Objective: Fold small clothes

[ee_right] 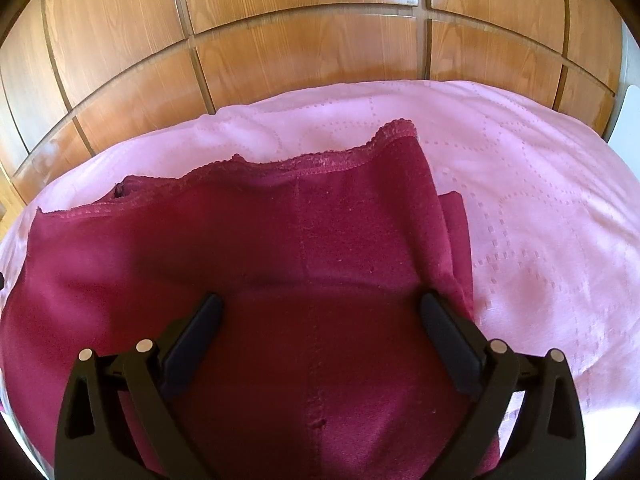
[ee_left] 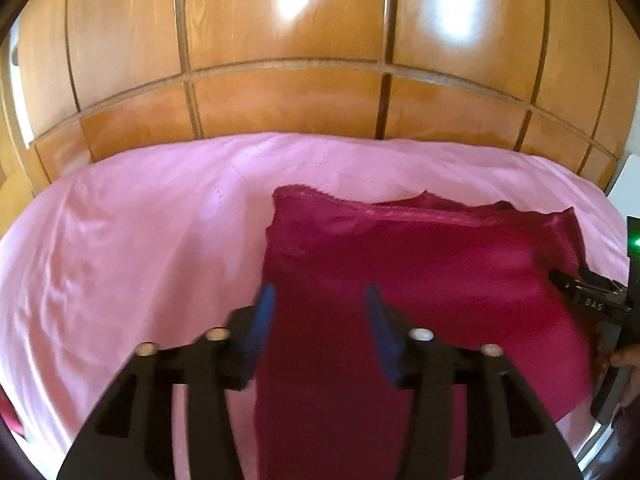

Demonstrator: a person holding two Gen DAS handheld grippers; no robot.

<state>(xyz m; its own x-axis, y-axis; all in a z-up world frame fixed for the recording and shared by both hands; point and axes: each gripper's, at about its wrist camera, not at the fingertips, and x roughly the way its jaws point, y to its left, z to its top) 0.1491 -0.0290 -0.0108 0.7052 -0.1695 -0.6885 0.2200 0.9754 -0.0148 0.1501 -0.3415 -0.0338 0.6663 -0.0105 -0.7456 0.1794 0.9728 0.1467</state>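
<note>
A: Two grippers over the bed, and one dark red garment (ee_right: pixel 280 264) spread flat on the pink bedspread (ee_right: pixel 540 200), lace-trimmed edge toward the wooden wardrobe (ee_right: pixel 280 40).

B: The right gripper (ee_right: pixel 320 312) is spread wide above the cloth, nothing pinched between its black fingers (ee_right: pixel 448 332).

A: And the left gripper (ee_left: pixel 320 304)?

B: Parted about halfway, blue pads (ee_left: pixel 264 312) clear of the fabric, over the garment's left edge. That view is blurred, so possibly it just brushes the cloth.

A: A hand (ee_left: pixel 624 360) shows at the far right edge there, on the other tool
</note>
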